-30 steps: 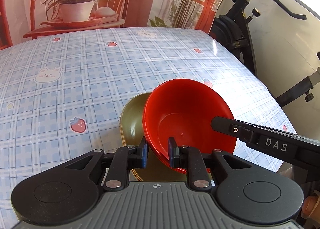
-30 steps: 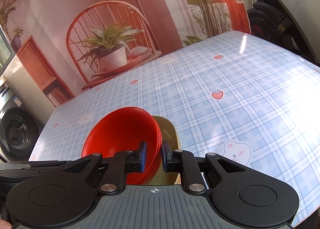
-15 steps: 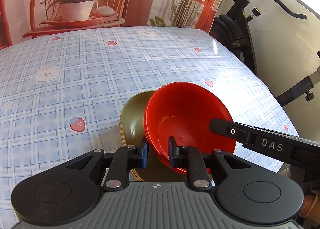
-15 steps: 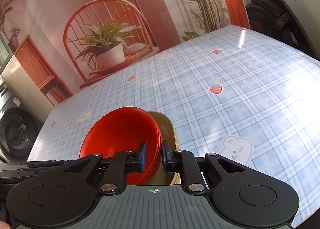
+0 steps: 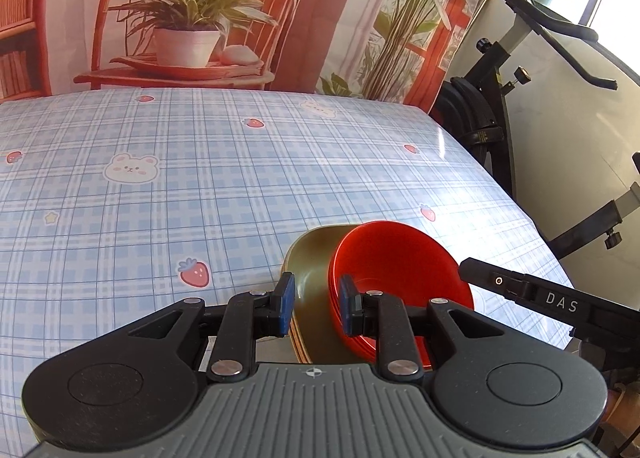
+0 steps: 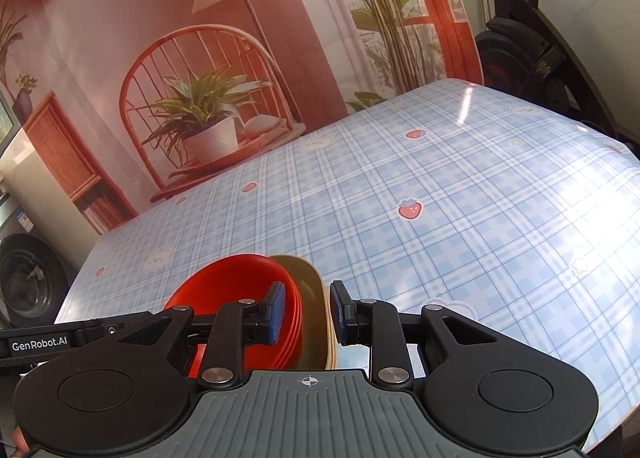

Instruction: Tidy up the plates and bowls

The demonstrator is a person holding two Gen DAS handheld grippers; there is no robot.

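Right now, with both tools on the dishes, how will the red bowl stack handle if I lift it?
The red bowl stack looks like rigid, glossy plastic, so probably light but slippery. Several nested rims show, and it sits tilted against the olive plates, so the bowls could shift or slide apart.

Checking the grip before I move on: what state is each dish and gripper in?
Red bowls: nested, tilted, leaning in the olive plates.
Olive plates: stacked, tilted.
Left gripper: fingers shut on bowl and plate rims together.
Right gripper: likewise, from the opposite side.

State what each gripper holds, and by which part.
Left gripper and right gripper each clamp opposite rims of the stacked red bowls and olive plates.
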